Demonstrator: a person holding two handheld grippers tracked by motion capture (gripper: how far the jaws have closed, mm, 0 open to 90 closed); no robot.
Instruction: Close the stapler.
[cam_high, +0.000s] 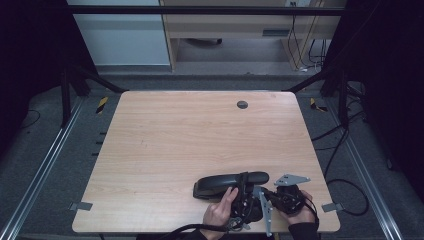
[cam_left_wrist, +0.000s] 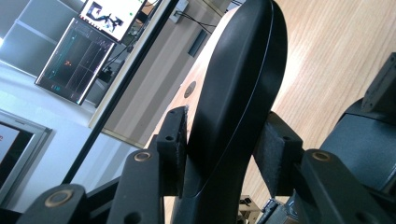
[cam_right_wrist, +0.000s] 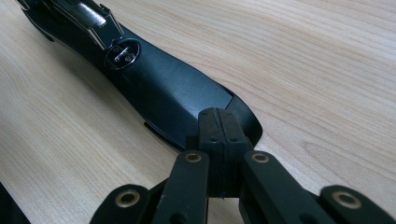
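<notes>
Gripping black stapler near table front edge.
I saw left gripper jaws narrow around it, one pad touching; right gripper pads pressed together.

Person: dark long sleeves at both wrists, hands bare, no gloves. Left tool: matte black jaw links w/ brass-coloured pivot pins, small dark screw holes in the jaw blocks, coarse black foam-like pads on the inner faces. Right tool: same black links + brass pins, four screw holes by the tips, pads w/ rough edges. Each tool has a grey three-cornered plate on top w/ small holes; black cable trails off behind the left tool.
</notes>
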